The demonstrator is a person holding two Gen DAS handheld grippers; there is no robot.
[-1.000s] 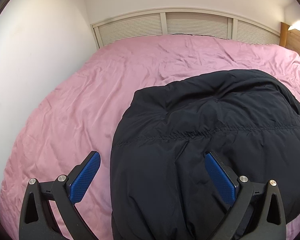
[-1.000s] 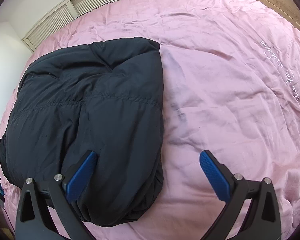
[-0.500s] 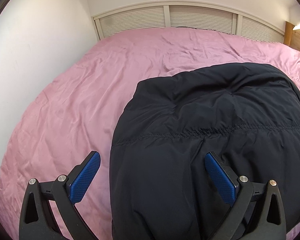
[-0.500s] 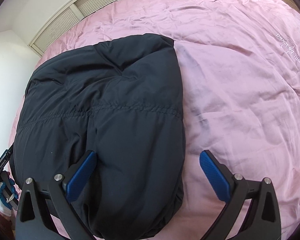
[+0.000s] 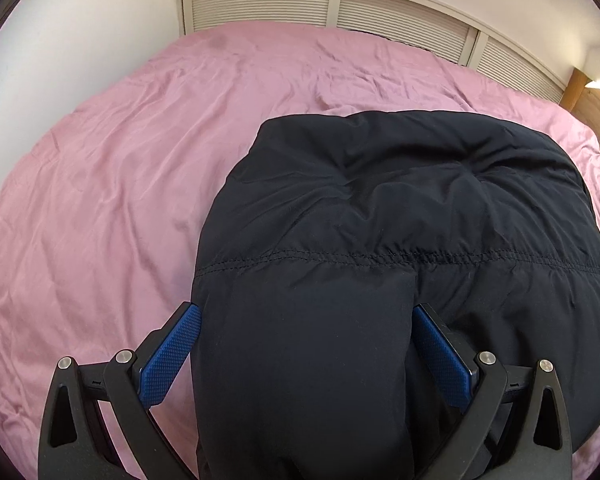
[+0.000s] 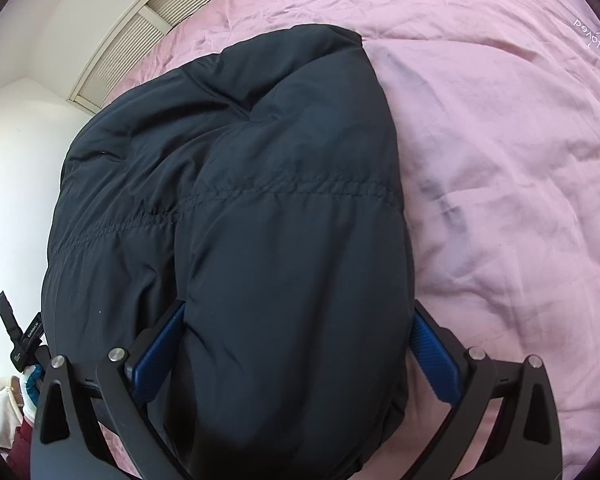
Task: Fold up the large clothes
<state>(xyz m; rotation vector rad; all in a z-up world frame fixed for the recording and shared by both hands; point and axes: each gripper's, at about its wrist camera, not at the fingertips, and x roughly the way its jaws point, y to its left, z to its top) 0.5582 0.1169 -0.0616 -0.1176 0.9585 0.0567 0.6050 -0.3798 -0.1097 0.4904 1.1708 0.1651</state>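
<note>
On the bed: a dark padded jacket (image 5: 400,216) lay folded in a thick bundle on the pink sheet (image 5: 120,168).
Left tongs (image 5: 306,354): spread wide around its near edge, not pinching.
Right tongs (image 6: 296,350): also spread wide around that edge.
Handling: probably light, soft, springy and slippery; best grasped deep at the near fold.
</note>
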